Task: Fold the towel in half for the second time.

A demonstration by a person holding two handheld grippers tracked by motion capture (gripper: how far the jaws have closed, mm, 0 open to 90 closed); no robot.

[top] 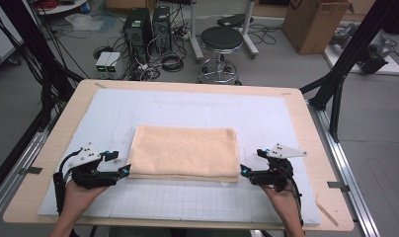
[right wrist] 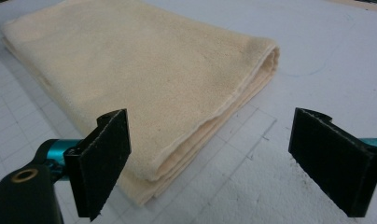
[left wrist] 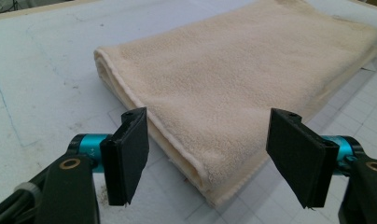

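A folded cream towel (top: 185, 152) lies flat in the middle of the white gridded mat (top: 197, 111). My left gripper (top: 119, 164) is open at the towel's near left corner, its jaws straddling that corner (left wrist: 210, 186) without closing on it. My right gripper (top: 252, 168) is open beside the towel's near right corner (right wrist: 144, 186). Its jaws stand wide apart, with the left one over the towel's edge and the right one over bare mat. Neither gripper (left wrist: 214, 163) (right wrist: 224, 163) holds anything.
The mat lies on a wooden table (top: 316, 148). Beyond the far edge are a black stool (top: 221, 42), computer towers (top: 147, 27), tangled cables and a cardboard box (top: 313, 22). Black frame legs (top: 336, 81) stand at the right.
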